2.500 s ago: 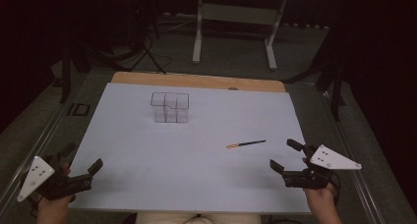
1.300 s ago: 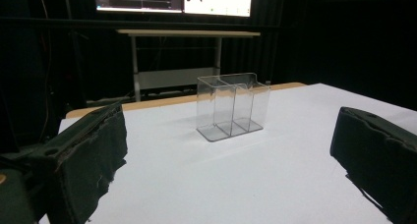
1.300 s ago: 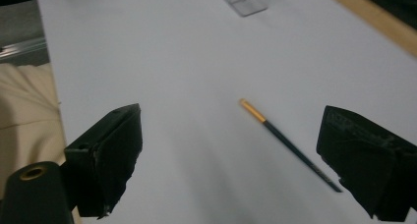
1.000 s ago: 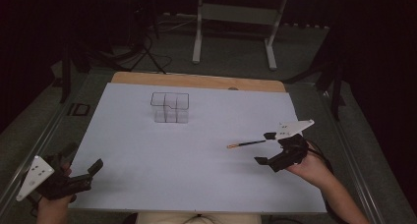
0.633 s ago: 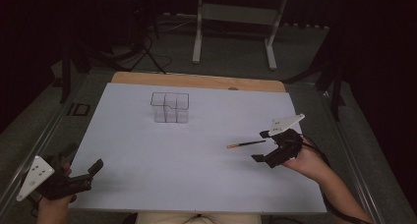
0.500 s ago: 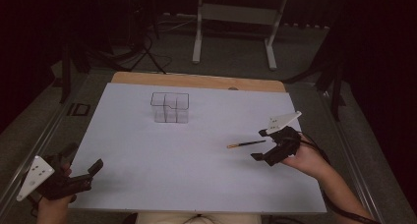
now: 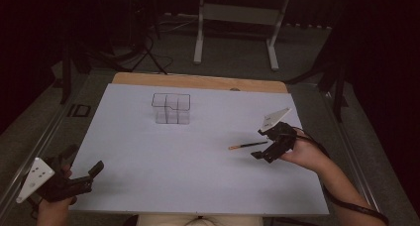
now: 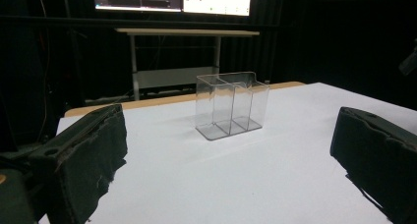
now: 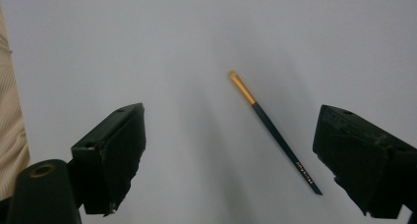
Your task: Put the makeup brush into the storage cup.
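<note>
two tongs, left tongs (image 7: 79,179) and right tongs (image 7: 261,142), spread over white table (image 7: 198,166); dark room.

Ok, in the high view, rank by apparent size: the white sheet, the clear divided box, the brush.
1. White sheet, by far the largest.
2. Clear divided box.
3. Brush: about as long as the box is wide, but much thinner, so it covers the least area.

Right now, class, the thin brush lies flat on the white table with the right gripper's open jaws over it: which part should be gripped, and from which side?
Grip the brush on its dark handle, near the middle, not the gold end. Come straight down from above with the right gripper. The brush lies flat on the table and is thin, so the jaws should straddle the handle and close across its width.
</note>
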The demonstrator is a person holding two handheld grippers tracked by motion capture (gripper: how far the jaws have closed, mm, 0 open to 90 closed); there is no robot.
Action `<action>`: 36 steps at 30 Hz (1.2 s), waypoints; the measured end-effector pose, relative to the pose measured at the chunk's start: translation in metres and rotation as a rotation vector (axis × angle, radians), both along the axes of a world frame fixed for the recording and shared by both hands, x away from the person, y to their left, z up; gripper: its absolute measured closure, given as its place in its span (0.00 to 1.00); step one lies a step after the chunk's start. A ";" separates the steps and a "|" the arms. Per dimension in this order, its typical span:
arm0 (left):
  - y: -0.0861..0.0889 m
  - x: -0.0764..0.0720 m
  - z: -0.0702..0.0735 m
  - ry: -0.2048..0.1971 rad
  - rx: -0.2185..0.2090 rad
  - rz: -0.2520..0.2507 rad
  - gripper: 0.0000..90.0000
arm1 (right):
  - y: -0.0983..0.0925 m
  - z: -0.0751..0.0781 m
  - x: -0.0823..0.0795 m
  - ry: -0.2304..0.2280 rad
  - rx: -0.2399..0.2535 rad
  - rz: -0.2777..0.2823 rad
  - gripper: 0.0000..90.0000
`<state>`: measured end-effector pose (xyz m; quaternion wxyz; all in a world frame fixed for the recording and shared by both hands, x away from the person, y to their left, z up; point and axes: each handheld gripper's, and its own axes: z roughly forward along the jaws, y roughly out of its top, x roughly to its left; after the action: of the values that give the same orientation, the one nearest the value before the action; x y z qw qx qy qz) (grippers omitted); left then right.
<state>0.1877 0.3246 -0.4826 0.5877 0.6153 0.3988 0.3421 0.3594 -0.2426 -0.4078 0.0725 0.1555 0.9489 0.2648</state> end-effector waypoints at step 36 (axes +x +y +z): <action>0.000 -0.002 -0.001 0.008 0.010 0.003 0.02 | 0.023 -0.028 0.041 0.047 -0.181 0.134 0.39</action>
<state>0.1861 0.3245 -0.4839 0.5825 0.6188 0.4004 0.3427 0.4006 -0.2194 -0.4359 0.0460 0.0907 0.9787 0.1785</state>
